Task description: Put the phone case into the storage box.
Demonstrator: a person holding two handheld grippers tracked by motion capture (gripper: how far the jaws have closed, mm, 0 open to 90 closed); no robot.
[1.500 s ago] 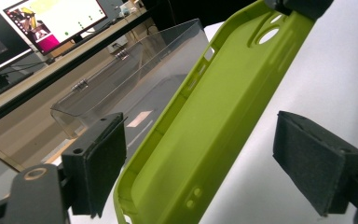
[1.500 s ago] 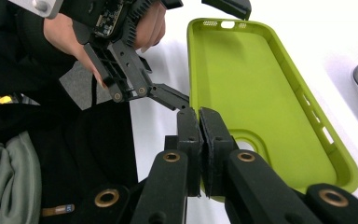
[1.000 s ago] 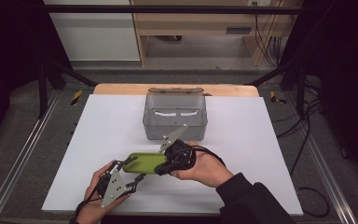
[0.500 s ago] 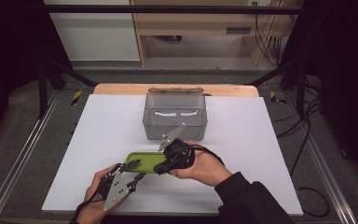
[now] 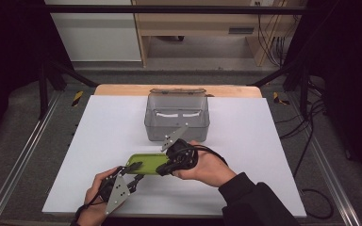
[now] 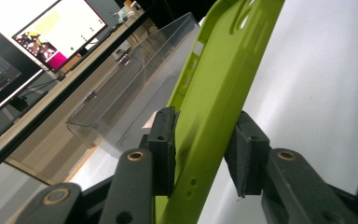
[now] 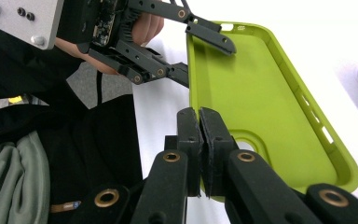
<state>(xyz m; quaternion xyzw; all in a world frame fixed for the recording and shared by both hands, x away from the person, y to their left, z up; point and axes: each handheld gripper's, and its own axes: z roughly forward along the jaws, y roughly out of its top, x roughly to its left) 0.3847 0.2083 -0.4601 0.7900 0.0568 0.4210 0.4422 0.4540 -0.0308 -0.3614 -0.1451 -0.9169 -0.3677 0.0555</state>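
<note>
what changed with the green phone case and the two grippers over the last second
The left gripper has just been closing its jaws around the near end of the green phone case; one pad meets the case's edge, the other stands apart. The right gripper stayed shut on the case's rim. The case stayed in front of the clear box.
</note>
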